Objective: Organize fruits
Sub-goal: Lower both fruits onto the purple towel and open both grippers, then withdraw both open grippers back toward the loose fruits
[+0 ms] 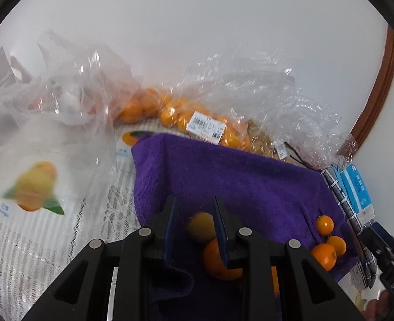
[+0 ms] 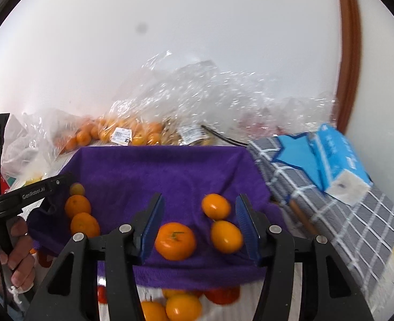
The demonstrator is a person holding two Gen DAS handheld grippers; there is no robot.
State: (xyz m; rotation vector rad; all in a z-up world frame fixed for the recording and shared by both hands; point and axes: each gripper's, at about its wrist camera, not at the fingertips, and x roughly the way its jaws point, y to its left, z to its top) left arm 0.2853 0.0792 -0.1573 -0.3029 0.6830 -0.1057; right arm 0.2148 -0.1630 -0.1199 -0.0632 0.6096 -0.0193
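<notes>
A purple towel [image 2: 170,168] lies spread with its left edge lifted. My left gripper [image 1: 194,203] is shut, with a fold of that towel caught low between its pads; it also shows at the towel's left corner [image 2: 63,180]. Beyond its fingers rest a blurred yellow-orange fruit [image 1: 201,226] and an orange [image 1: 218,262]. Three small oranges [image 1: 328,243] sit at the towel's right side. My right gripper [image 2: 199,203] stands open above the towel. A mandarin [image 2: 175,240] and two smaller oranges [image 2: 215,206] [image 2: 226,236] lie between its fingers, touched by neither pad.
Clear plastic bags of oranges [image 2: 116,133] pile up against the white wall behind the towel. A blue tissue pack [image 2: 336,157] sits on a grey checked cloth [image 2: 330,214] to the right. More fruit [image 2: 182,307] lies below the towel's near edge. A hand [image 2: 17,246] grips the left tool.
</notes>
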